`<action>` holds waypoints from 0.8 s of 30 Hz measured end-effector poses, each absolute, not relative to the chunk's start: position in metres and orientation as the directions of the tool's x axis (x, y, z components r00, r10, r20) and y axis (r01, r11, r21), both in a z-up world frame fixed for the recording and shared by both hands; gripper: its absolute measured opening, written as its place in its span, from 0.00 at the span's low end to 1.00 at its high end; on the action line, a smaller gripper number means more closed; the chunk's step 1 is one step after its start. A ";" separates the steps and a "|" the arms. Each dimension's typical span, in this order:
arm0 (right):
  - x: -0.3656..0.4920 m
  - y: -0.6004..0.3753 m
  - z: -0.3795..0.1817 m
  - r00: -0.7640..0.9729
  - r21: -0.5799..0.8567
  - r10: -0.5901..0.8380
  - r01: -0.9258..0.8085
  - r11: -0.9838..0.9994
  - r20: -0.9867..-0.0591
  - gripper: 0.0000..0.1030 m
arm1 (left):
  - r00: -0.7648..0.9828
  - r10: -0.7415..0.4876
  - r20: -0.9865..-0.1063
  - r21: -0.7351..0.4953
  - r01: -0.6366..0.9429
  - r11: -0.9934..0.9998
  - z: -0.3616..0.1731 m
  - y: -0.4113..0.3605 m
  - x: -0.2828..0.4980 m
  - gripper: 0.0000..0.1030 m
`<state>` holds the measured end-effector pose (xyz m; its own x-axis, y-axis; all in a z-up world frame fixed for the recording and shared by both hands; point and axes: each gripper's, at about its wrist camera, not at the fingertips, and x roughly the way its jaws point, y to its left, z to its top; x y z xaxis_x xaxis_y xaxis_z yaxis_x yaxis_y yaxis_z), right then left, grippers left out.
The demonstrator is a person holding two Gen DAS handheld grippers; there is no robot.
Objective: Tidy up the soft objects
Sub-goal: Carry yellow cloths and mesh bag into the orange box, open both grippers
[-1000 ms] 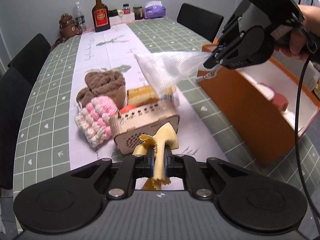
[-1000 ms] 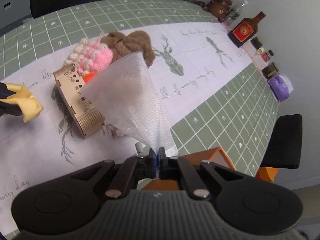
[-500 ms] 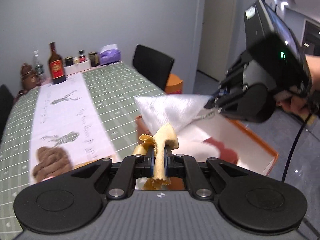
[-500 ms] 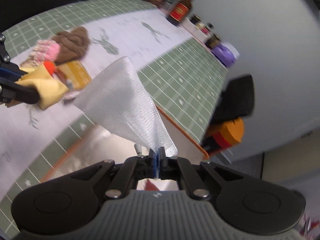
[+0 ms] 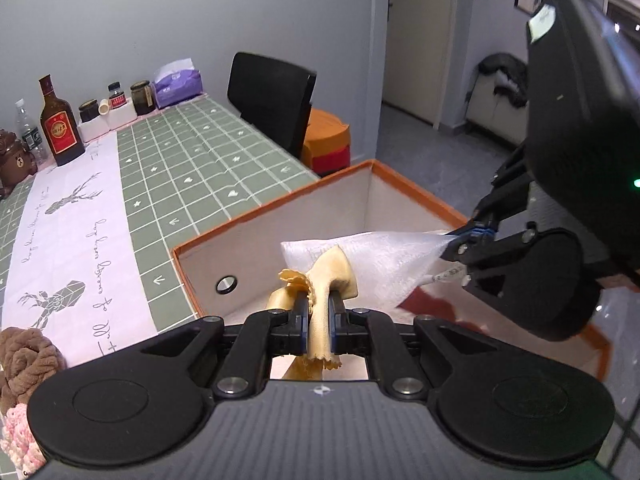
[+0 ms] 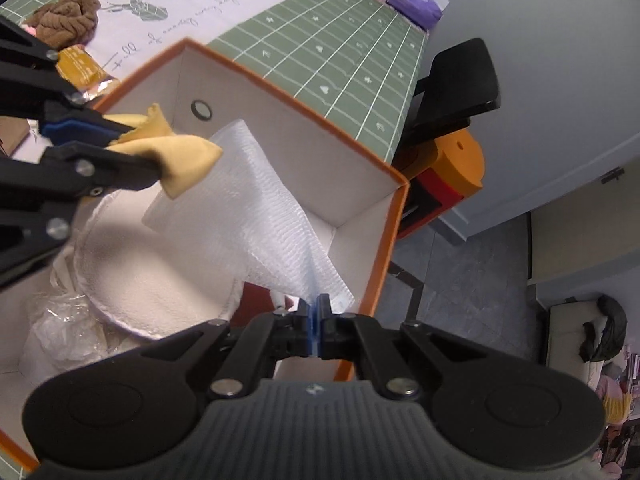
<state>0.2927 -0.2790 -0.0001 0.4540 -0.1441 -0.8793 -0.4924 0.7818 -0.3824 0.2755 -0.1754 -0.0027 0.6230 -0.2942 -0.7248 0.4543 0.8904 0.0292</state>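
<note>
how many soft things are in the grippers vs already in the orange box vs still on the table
In the grippers: 2, yellow cloth, white mesh cloth
In the orange box: 2, round white pad, clear plastic bag
On the table: 2, brown knit, pink knit
Total: 6

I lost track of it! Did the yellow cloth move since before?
Yes. The yellow cloth, pinched in the left gripper, went from over the table to above the orange box.
</note>
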 end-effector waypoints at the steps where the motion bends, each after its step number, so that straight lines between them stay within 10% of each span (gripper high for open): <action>1: 0.295 -0.278 -0.006 0.445 -0.376 -0.142 -0.497 0.782 -0.884 0.00 | 0.621 -0.276 -0.734 0.038 0.443 0.896 -0.009 -0.176 0.279 0.10; 6: 0.298 -0.277 -0.028 0.417 -0.356 -0.127 -0.534 0.767 -0.900 0.01 | 0.601 -0.270 -0.753 0.027 0.438 0.898 -0.024 -0.176 0.280 0.16; 9: 0.297 -0.278 -0.034 0.408 -0.349 -0.120 -0.549 0.760 -0.905 0.05 | 0.603 -0.278 -0.747 0.018 0.438 0.899 -0.026 -0.174 0.279 0.39; 12: 0.291 -0.279 -0.035 0.419 -0.360 -0.120 -0.560 0.746 -0.900 0.42 | 0.620 -0.302 -0.724 0.003 0.441 0.897 -0.023 -0.173 0.275 0.65; 15: 0.283 -0.277 -0.031 0.434 -0.370 -0.108 -0.584 0.723 -0.894 0.50 | 0.649 -0.306 -0.696 0.024 0.448 0.894 -0.017 -0.174 0.268 0.79; 24: 0.267 -0.275 -0.017 0.472 -0.418 -0.129 -0.582 0.698 -0.872 0.69 | 0.695 -0.360 -0.622 -0.011 0.453 0.892 0.009 -0.166 0.249 0.92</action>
<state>0.2666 -0.2748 -0.0166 0.4723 -0.1292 -0.8719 -0.5816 0.6976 -0.4184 0.2488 -0.1663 0.0087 0.6949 -0.3605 -0.6222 0.4526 0.8916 -0.0110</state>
